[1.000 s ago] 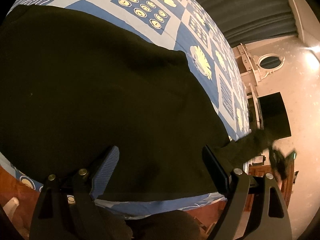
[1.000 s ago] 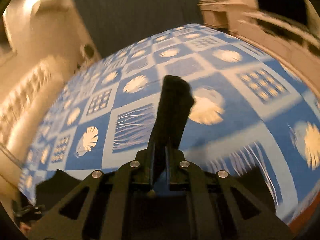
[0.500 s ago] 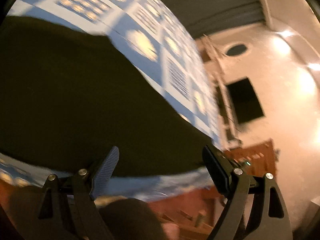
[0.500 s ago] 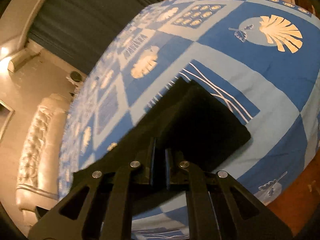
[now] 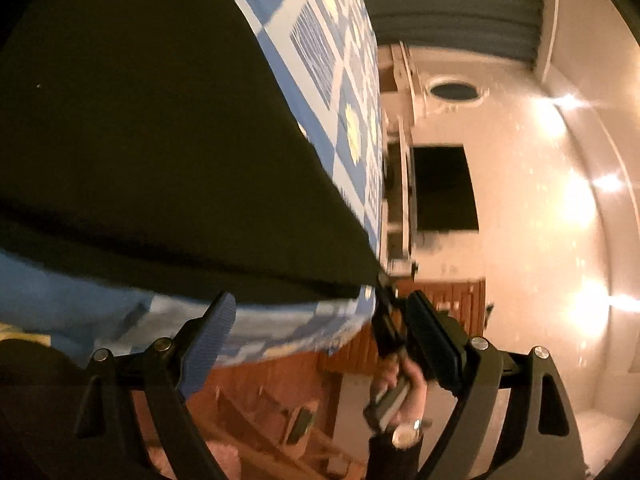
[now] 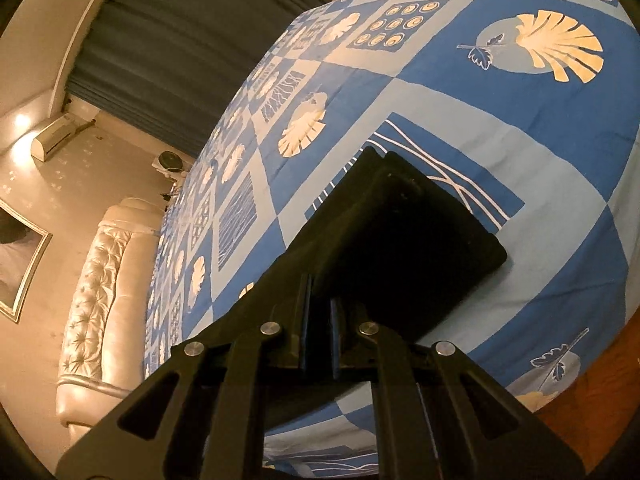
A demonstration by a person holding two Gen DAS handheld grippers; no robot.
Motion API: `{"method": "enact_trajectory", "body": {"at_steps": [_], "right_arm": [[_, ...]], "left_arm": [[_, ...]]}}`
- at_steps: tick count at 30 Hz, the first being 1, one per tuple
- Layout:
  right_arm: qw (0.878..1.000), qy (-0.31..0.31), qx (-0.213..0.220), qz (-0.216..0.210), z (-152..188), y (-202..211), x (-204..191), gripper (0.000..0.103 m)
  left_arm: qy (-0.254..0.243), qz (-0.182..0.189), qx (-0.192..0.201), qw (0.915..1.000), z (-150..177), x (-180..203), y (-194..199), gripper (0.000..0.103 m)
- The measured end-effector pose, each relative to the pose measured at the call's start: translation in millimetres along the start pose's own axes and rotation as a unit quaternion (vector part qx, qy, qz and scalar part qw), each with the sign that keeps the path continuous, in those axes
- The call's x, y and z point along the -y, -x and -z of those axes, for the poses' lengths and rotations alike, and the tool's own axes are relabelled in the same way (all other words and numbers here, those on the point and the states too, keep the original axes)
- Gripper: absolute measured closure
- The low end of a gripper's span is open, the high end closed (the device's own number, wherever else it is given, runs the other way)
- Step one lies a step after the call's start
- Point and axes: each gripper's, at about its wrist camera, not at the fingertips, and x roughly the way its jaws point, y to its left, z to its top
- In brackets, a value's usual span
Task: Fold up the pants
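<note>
The dark pants [image 5: 140, 128] lie spread on the blue patterned bedspread [image 5: 320, 48], filling the left of the left wrist view. My left gripper [image 5: 320, 332] is open and empty, below the pants' near edge and off the bed's edge. My right gripper [image 6: 318, 320] is shut on a fold of the pants [image 6: 400, 248], whose leg end lies flat on the bedspread [image 6: 520, 152] just ahead. The right gripper and the hand holding it [image 5: 396, 376] also show in the left wrist view at the pants' far corner.
The bed's edge [image 5: 280, 332] runs just ahead of the left gripper, with wooden floor [image 5: 440, 304] below. A cream padded headboard [image 6: 100, 280] stands at the left of the right wrist view. Dark curtains [image 6: 180, 48] hang beyond the bed.
The right gripper has lowered the held pants leg onto the bedspread, where it now lies flat. The left gripper has swung right and pulled back past the bed's edge, still open.
</note>
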Motion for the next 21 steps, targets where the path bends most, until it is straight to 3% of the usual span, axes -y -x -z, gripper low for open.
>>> {"method": "enact_trajectory", "body": {"at_steps": [11, 16, 17, 18, 19, 20, 21], "right_arm": [[1.000, -0.016, -0.002, -0.022, -0.5, -2.2, 11.1, 0.096], [0.999, -0.023, -0.005, -0.021, 2.4, -4.0, 16.6, 0.096], [0.999, -0.026, -0.006, -0.021, 3.4, -5.0, 18.4, 0.096], [0.999, -0.027, -0.007, -0.021, 4.6, -5.6, 19.6, 0.096], [0.999, -0.029, -0.008, -0.020, 5.7, -6.5, 21.1, 0.096], [0.999, -0.032, -0.009, -0.020, 7.0, -7.1, 23.2, 0.096], [0.999, -0.034, -0.009, -0.021, 8.0, -7.4, 24.8, 0.096]], "left_arm": [[0.019, -0.054, 0.063, 0.9964, -0.7, -13.9, 5.5, 0.017], [0.046, -0.054, 0.087, 0.9937, -4.6, -16.8, 7.5, 0.017], [0.048, -0.056, 0.091, 0.9931, -4.3, -17.1, 8.0, 0.024], [0.050, -0.065, 0.097, 0.9919, -3.6, -17.8, 8.4, 0.041], [0.050, -0.077, 0.094, 0.9912, -5.3, -18.1, 5.7, 0.051], [0.051, -0.089, 0.089, 0.9907, -4.6, -19.8, 4.9, 0.074], [0.058, -0.102, 0.082, 0.9896, -5.3, -25.0, 3.3, 0.090]]}}
